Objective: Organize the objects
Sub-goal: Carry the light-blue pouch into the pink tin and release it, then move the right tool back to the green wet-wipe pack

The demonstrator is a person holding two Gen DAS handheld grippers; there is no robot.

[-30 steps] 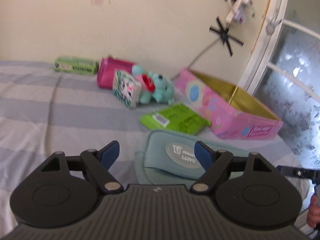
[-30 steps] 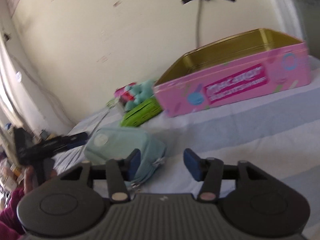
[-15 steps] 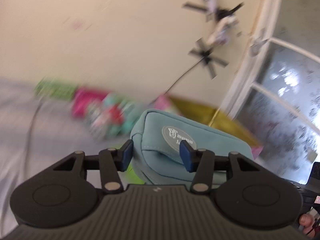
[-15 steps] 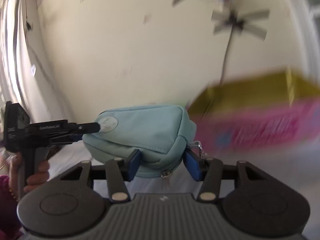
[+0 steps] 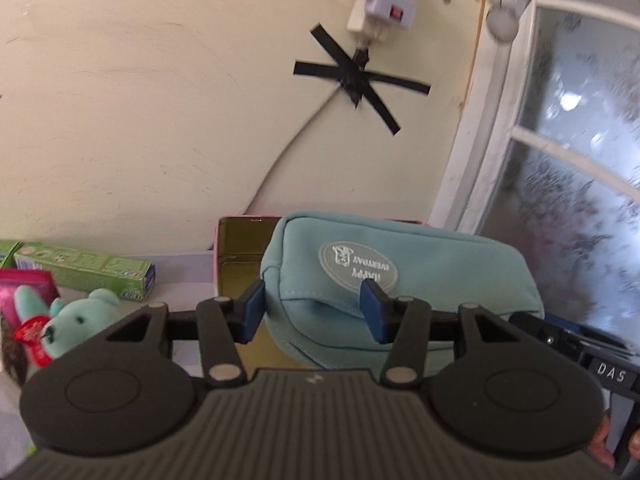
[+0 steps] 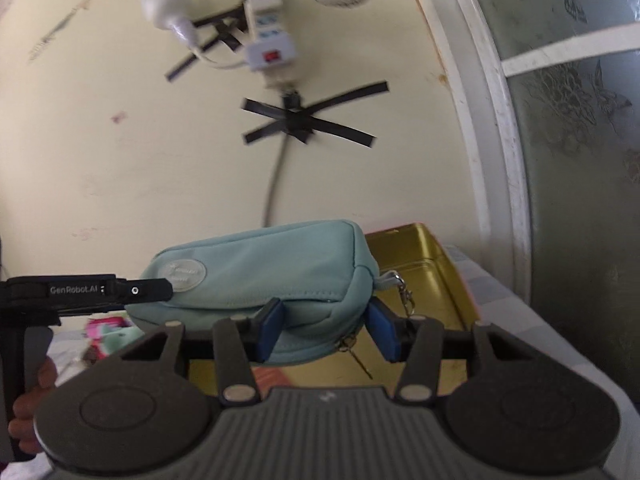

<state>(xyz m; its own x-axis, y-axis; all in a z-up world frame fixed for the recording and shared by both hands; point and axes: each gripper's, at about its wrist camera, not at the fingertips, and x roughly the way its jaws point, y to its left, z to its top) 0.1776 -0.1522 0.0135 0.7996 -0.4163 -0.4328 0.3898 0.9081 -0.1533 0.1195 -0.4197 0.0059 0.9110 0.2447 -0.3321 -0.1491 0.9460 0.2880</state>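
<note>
Backdrop: cream wall [image 5: 140, 100] with a cable fixed by crossed black tape [image 5: 356, 80], a frosted window [image 5: 580, 140] at the right; below them a bed in striped sheet [image 6: 520, 320] carries everything.

Left of the tin: a green carton [image 5: 86, 272] against the wall, a magenta pack [image 5: 28, 284] and a teal plush bear [image 5: 78, 320] nearer me. None of these is inside the tin; I judge they are left to sort.

Landmark: the pink tin [image 5: 240, 256], open, its gold inside showing bare where I can see it.

Pouch: the pale teal zip pouch [image 5: 400, 276] is off the bed, held over the open tin, long side level, its badge facing the left camera.

Left tool [image 5: 312, 310]: clamped on the pouch's left end; the fabric dents where the blue pads press.

Right tool [image 6: 328, 326]: clamped on the pouch's zipper end, the puller [image 6: 404, 292] dangling over the tin's gold floor.

Progress: early, I judge. One item is lifted and carried to the tin but not yet set down in it.

Left to do: lower the pouch in, release both ends, then fetch the carton, pack and bear.

Unclear: whether anything lies in the tin under the pouch; that part is hidden.
</note>
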